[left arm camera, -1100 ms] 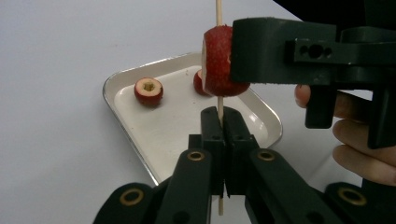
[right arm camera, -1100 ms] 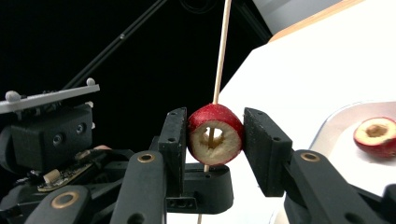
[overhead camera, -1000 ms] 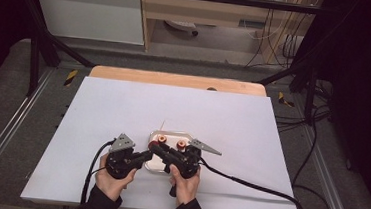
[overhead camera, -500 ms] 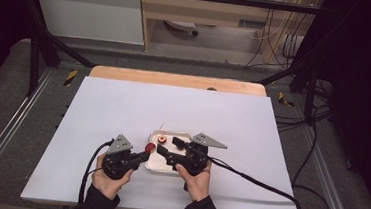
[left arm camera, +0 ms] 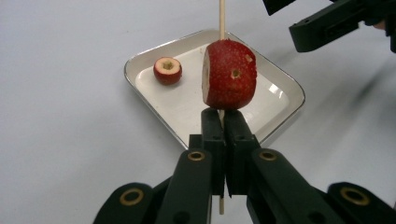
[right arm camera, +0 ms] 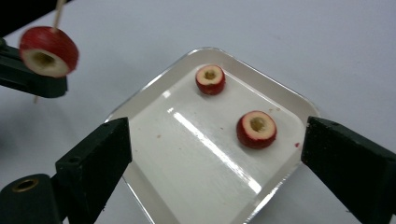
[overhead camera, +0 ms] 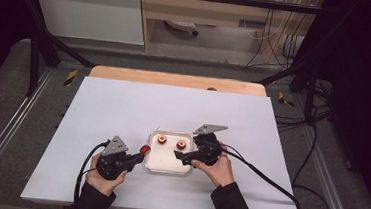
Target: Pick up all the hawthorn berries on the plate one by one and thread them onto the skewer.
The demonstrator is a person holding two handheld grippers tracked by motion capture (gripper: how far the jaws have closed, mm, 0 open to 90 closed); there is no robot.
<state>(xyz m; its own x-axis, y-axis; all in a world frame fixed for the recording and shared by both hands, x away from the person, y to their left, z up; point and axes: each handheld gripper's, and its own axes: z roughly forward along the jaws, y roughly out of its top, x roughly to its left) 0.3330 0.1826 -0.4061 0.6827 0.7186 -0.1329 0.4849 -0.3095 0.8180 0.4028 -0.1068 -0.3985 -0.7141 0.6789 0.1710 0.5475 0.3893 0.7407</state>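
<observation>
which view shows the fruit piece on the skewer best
The left gripper view: the skewered fruit piece sits close and sharp just above the shut left tool, the wooden skewer running through it. The right gripper view shows it blurred at the edge; the high view shows a small red dot.

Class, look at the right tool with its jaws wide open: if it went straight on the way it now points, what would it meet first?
Most likely the white tray, and on it the nearer fruit piece lying between the right tool's open jaws; depth is hard to judge.
</observation>
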